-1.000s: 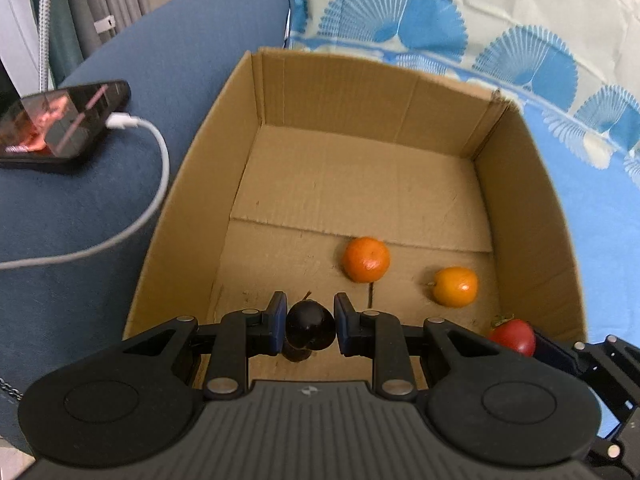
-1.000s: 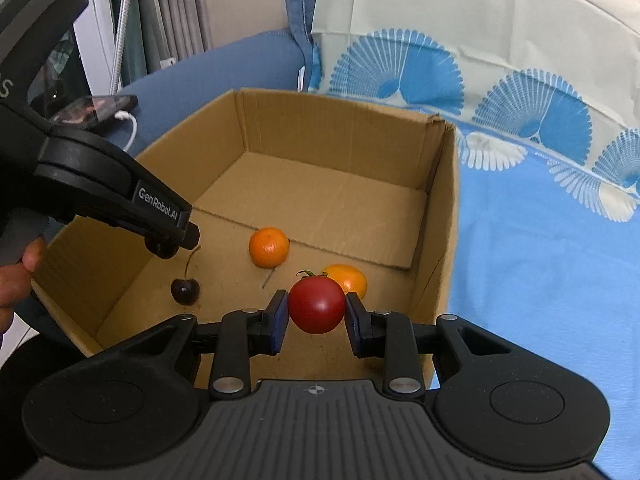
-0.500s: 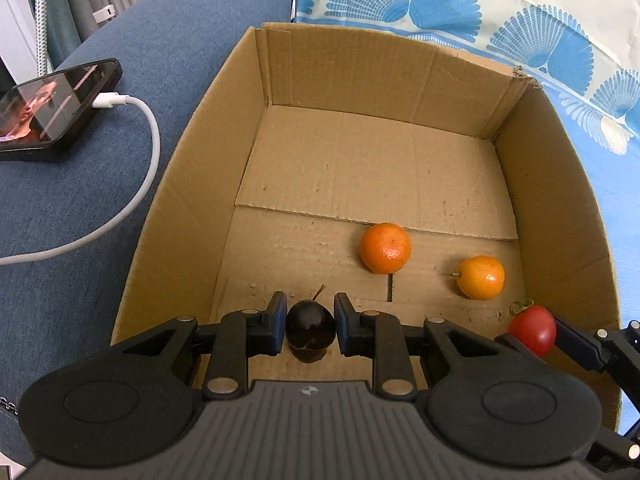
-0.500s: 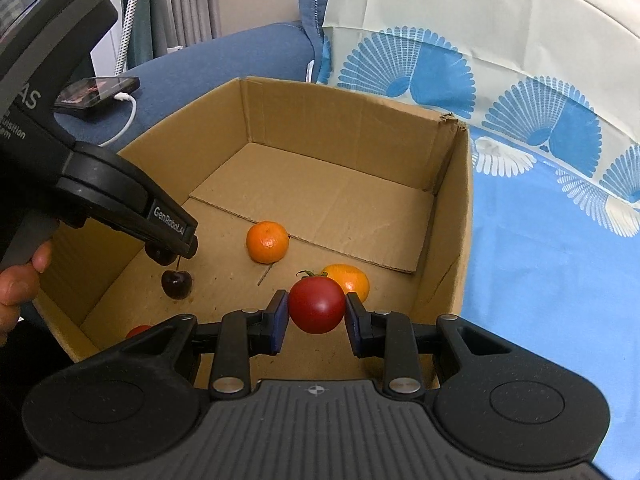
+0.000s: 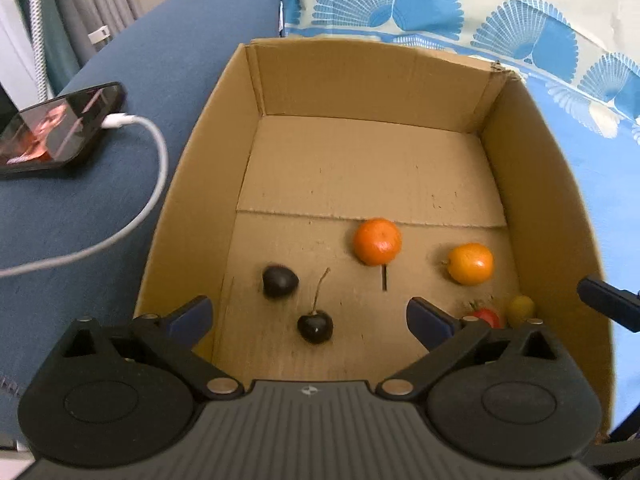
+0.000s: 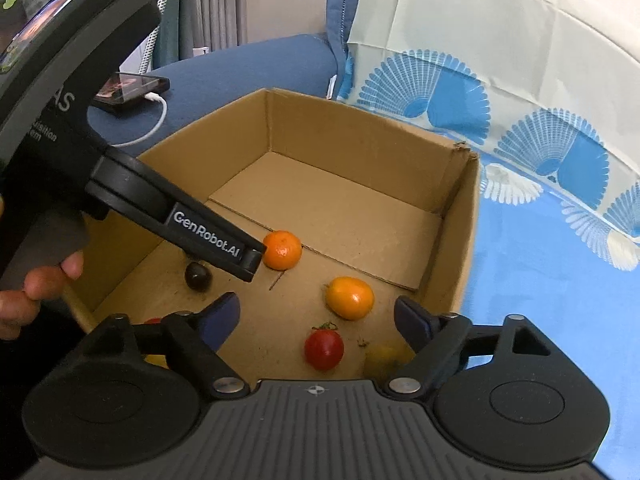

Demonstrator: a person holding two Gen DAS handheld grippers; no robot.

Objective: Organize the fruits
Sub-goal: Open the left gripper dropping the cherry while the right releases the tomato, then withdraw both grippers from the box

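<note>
1. Left tool has its jaws opening wide; a stemmed cherry lies loose on the box floor between them, ungripped.
2. Right tool is opening too, with the red tomato free below (a yellowish fruit lies just beside it).
3. Two oranges and a dark plum sit farther in.
4. Phone rests on the blue cushion.

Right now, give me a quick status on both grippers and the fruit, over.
Left gripper and right gripper: jaws opening, nothing between them. Dark cherry and red tomato lie loose in the cardboard box. Nothing in the way.
</note>
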